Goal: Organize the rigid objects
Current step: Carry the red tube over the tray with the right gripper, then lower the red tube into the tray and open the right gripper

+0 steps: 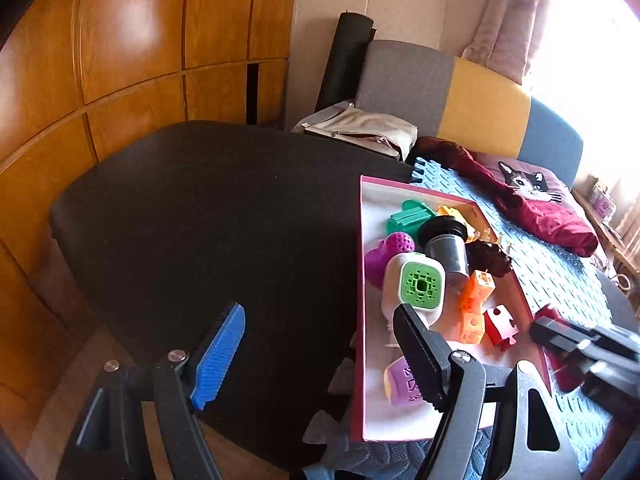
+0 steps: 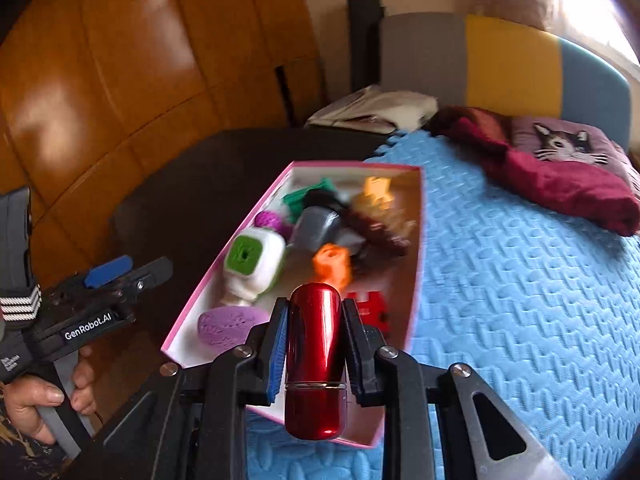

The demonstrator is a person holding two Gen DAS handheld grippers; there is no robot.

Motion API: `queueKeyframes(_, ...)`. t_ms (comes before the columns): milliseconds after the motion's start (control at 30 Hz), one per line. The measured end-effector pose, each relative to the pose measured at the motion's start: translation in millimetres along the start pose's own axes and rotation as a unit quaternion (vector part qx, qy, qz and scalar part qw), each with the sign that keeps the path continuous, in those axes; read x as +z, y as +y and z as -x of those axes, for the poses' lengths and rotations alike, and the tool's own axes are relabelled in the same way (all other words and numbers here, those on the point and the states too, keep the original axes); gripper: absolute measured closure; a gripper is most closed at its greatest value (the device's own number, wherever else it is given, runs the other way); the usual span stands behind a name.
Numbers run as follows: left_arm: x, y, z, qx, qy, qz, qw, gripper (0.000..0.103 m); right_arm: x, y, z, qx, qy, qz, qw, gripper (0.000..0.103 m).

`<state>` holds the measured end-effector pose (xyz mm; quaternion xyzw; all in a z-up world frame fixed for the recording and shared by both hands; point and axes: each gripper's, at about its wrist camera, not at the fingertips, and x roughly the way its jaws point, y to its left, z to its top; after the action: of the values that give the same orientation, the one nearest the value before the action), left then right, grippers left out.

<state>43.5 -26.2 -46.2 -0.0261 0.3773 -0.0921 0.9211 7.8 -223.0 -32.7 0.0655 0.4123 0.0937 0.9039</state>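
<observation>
1. The right hand-held gripper (image 2: 314, 350) is pinching a glossy red capsule-shaped object (image 2: 314, 356) between its pads, lengthwise along the fingers, and is hovering over the near end of the pink box (image 2: 224, 276). The shell is looking slick and rounded, so it may be sliding forward out of the grip if the hand tips further down.
2. The left hand-held gripper (image 1: 320, 356) is standing spread with nothing between its blue pad and black pad, hanging over the near left edge of the box above the dark desk (image 1: 200, 220). A sideways swing could be knocking the box wall.
3. Inside the box the toys are lying crowded: a white piece with a green face (image 2: 250, 264), an orange block (image 2: 332, 266), a red puzzle piece (image 2: 370, 306), a lilac piece (image 2: 230, 326). A release here may be landing the capsule on top of them and letting it roll (bare floor is scarce).
4. The box is straddling the desk and the blue foam mat (image 2: 520, 280), so a hard drop could be tilting or shifting it.
</observation>
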Motion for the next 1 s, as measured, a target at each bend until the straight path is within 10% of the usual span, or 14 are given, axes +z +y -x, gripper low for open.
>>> queueKeyframes(600,-4,-10,1,0.006,0.001,-0.013,0.9999,0.017,-25,3,-42,-0.027,0.060,0.012,0.998,0.070)
queueKeyframes(1000,-6,-24,29,0.004,-0.030,-0.022,0.9993,0.000,-20,-1,14,-0.087,-0.036,-0.028,0.995,0.059)
